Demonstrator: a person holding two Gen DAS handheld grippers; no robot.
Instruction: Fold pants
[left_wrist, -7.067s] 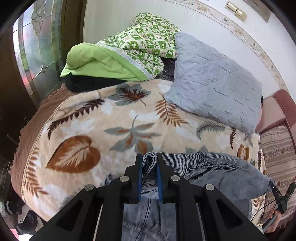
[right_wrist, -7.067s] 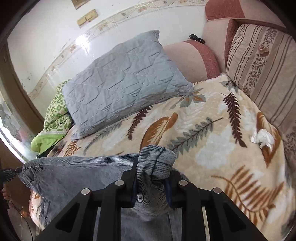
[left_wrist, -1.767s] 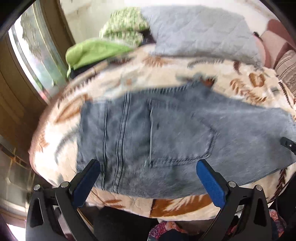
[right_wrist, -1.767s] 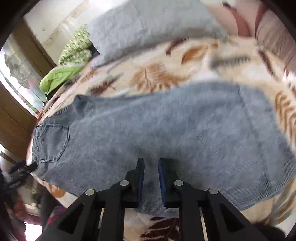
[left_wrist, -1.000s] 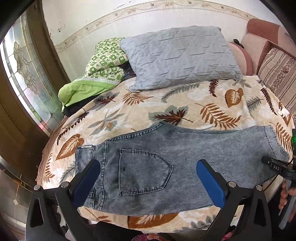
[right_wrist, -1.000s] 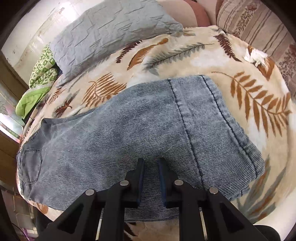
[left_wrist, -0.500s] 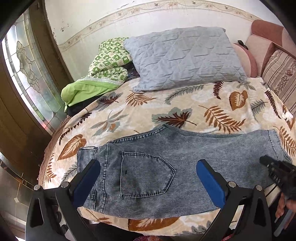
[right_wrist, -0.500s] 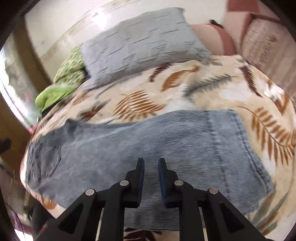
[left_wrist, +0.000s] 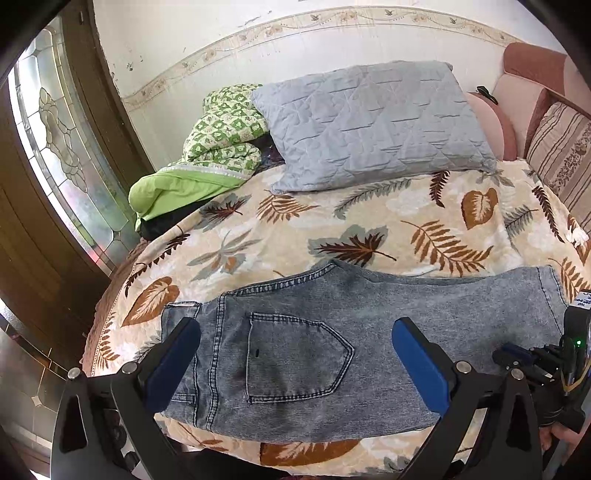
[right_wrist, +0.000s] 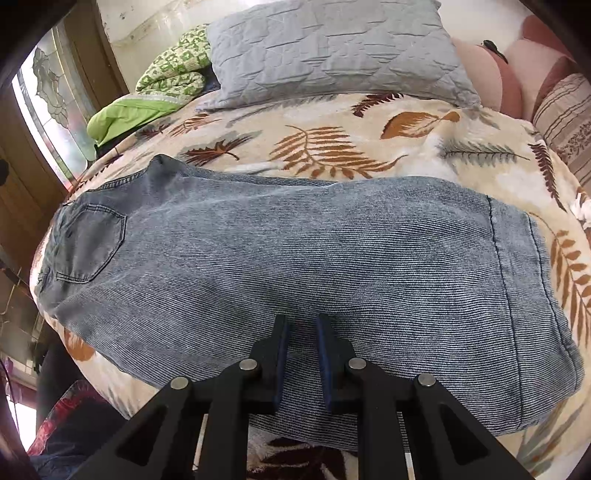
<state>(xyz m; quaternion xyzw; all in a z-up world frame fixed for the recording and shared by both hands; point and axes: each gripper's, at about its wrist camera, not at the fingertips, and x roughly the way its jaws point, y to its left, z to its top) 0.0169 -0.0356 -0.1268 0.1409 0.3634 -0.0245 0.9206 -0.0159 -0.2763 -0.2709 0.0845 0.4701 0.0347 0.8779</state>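
On the bed's near edge: jeans (right_wrist: 295, 251), halved lengthwise. Left gripper (left_wrist: 295, 354) wide, right gripper (right_wrist: 301, 332) narrow, both empty. Risk: overhanging denim sliding off.

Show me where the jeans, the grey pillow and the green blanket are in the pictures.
jeans (right_wrist: 295, 251), right wrist view, middle of the leg.
grey pillow (left_wrist: 373, 125), left wrist view, centre of its quilted face.
green blanket (left_wrist: 221, 136), left wrist view, patterned folded part.
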